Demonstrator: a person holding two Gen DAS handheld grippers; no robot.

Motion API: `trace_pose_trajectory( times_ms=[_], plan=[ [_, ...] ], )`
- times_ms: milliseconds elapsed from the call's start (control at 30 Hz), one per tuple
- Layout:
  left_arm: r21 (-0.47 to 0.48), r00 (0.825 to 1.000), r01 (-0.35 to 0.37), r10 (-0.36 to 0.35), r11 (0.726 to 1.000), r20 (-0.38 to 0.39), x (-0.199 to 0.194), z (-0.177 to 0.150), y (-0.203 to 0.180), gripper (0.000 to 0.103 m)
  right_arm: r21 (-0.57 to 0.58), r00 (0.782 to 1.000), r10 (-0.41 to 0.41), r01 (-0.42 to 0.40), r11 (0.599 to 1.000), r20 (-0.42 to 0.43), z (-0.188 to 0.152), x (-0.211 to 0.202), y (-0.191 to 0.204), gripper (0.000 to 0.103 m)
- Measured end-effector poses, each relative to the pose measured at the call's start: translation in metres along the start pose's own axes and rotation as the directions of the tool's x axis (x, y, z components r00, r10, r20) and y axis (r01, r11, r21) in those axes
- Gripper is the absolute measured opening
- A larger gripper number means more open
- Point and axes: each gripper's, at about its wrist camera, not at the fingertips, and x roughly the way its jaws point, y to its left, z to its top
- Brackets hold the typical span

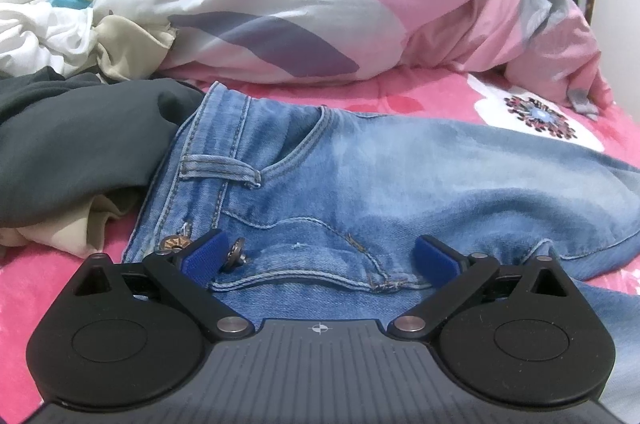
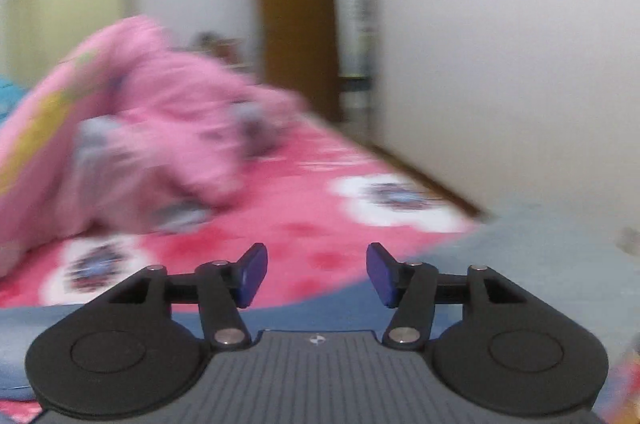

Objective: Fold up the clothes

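Jeans (image 1: 360, 184) lie flat just ahead of the spread, empty left gripper (image 1: 316, 260) — likely smoothed for folding; right gripper (image 2: 316, 274) — spread, holding nothing.

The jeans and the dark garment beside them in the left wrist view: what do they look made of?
The jeans look like faded blue denim: twill weave, contrast stitching, a belt loop and metal buttons. The dark garment looks like a soft, matte knit, perhaps cotton; it drapes in smooth folds with no sheen, but the weave is too fine to tell.
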Motion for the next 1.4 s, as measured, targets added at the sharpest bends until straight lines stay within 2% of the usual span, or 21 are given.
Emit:
trace_pose_trajectory(
  times_ms=[100,200,300,367,400,433,533,667,733,800,833,900,967,1033,1133,1233,1300,1333,1400],
  plan=[
    [0.011,1.000,-0.010,0.010,1.000,-0.003,0.000,0.000,-0.002,0.101,0.019,0.996,-0.041,0.043,0.999,-0.078,0.001,0.010,-0.040,0.059],
    [0.020,1.000,-0.018,0.019,1.000,-0.006,0.000,0.000,-0.003,0.101,-0.017,0.986,-0.060,0.058,0.998,-0.157,-0.006,0.032,-0.051,0.058],
    [0.031,1.000,-0.028,0.029,0.999,-0.010,0.001,0.000,-0.005,0.101,-0.046,0.974,-0.011,0.000,0.999,-0.228,-0.015,0.051,-0.048,0.040],
    [0.038,0.999,-0.034,0.035,0.999,-0.012,0.001,0.000,-0.006,0.101,-0.111,0.974,-0.057,0.033,0.993,-0.221,-0.018,0.054,-0.038,0.017],
    [0.041,0.999,-0.036,0.037,0.998,-0.013,0.001,0.000,-0.007,0.101,-0.125,0.976,-0.064,0.039,0.991,-0.207,-0.017,0.053,-0.036,0.009],
    [0.044,0.999,-0.038,0.039,0.998,-0.014,0.002,0.000,-0.007,0.101,-0.138,0.979,-0.071,0.045,0.989,-0.193,-0.015,0.052,-0.034,0.007],
    [0.049,0.999,-0.042,0.043,0.998,-0.015,0.002,0.000,-0.008,0.101,-0.148,0.989,-0.067,0.047,0.988,-0.130,-0.005,0.045,-0.028,0.006],
    [0.052,0.999,-0.045,0.046,0.998,-0.016,0.002,0.000,-0.008,0.101,-0.208,0.996,-0.075,0.064,0.976,-0.044,0.030,0.049,-0.020,0.005],
    [0.053,0.999,-0.046,0.047,0.998,-0.017,0.002,0.000,-0.009,0.101,-0.250,0.994,-0.106,0.101,0.963,-0.010,0.049,0.052,-0.019,0.000],
    [0.054,0.999,-0.047,0.048,0.997,-0.017,0.002,0.000,-0.009,0.101,-0.294,0.989,-0.148,0.149,0.944,0.023,0.068,0.056,-0.021,0.000],
    [0.055,0.999,-0.047,0.048,0.997,-0.017,0.002,0.000,-0.009,0.101,-0.307,0.985,-0.171,0.171,0.936,0.028,0.076,0.059,-0.024,0.000],
    [0.055,0.999,-0.047,0.048,0.997,-0.017,0.002,-0.001,-0.009,0.101,-0.279,0.978,-0.209,0.193,0.941,-0.027,0.081,0.072,-0.041,0.000],
    [0.055,0.999,-0.048,0.049,0.997,-0.017,0.002,-0.001,-0.009,0.101,-0.277,0.966,-0.252,0.225,0.934,-0.064,0.075,0.082,-0.054,0.000],
    [0.056,0.999,-0.048,0.049,0.997,-0.017,0.002,-0.001,-0.010,0.101,-0.278,0.956,-0.286,0.259,0.925,-0.060,0.066,0.086,-0.059,0.000],
    [0.058,0.999,-0.050,0.051,0.997,-0.018,0.003,-0.001,-0.010,0.102,-0.206,0.978,-0.206,0.194,0.959,-0.040,0.057,0.074,-0.051,0.000],
    [0.064,0.998,-0.055,0.056,0.996,-0.020,0.003,-0.001,-0.010,0.102,-0.196,0.999,-0.034,0.027,0.980,-0.030,0.043,0.058,-0.014,0.001],
    [0.068,0.998,-0.058,0.059,0.996,-0.021,0.003,-0.001,-0.011,0.102,-0.196,0.988,0.127,-0.141,0.970,-0.084,0.025,0.061,0.023,0.001],
    [0.068,0.998,-0.058,0.060,0.996,-0.020,0.003,-0.001,-0.011,0.102,-0.199,0.974,0.191,-0.212,0.957,-0.120,0.013,0.066,0.043,0.001],
    [0.068,0.998,-0.059,0.060,0.996,-0.020,0.003,-0.002,-0.011,0.102,-0.219,0.939,0.265,-0.312,0.925,-0.220,-0.018,0.090,0.081,0.001]
  ],
)
